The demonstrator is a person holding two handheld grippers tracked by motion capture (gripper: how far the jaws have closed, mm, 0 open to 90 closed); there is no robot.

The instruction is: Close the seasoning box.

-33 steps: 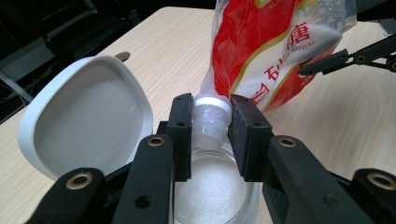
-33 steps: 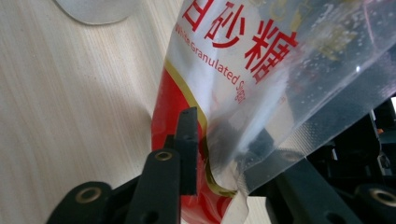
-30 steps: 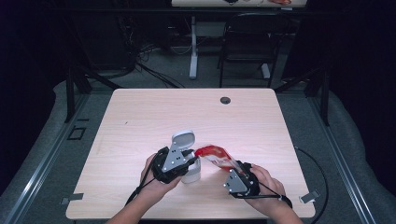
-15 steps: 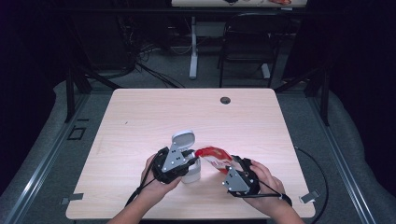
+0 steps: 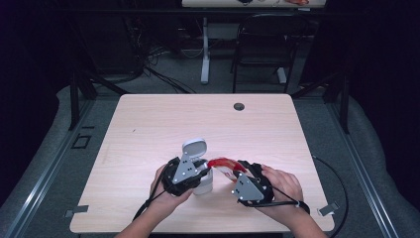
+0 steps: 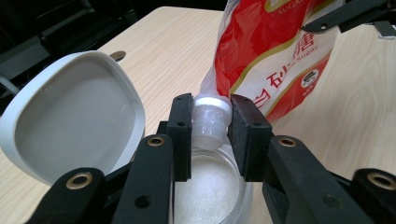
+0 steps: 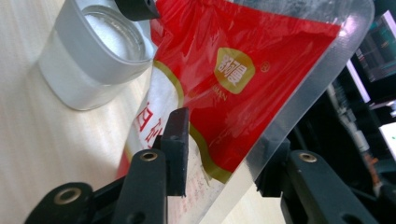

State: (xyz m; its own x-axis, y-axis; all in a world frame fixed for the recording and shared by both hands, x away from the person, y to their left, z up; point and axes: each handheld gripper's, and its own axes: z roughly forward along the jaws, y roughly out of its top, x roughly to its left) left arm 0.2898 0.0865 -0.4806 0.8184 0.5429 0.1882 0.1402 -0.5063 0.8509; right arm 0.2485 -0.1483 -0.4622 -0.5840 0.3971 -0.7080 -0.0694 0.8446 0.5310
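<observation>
In the high view we see both hands at the lower middle of the frame, over the near part of the bench. Our left tongs are clamped on the white spout of a red sugar pouch, the two black pads pressing it from either side. In the left gripper view the spout sits at the centre of the frame, just above the mouth of a clear jar that holds white grains; the jar's white lid stands flipped open at the left of that frame.

Our right tongs straddle the bottom end of the pouch, low in the right gripper view. Their jaws have just been closing, with the pouch between them. The left pad lies against the printed face, while the right pad is half hidden behind the clear edge seam, so we cannot tell whether they press.

In the high view the pouch bridges the two tongs, beside the jar.
</observation>
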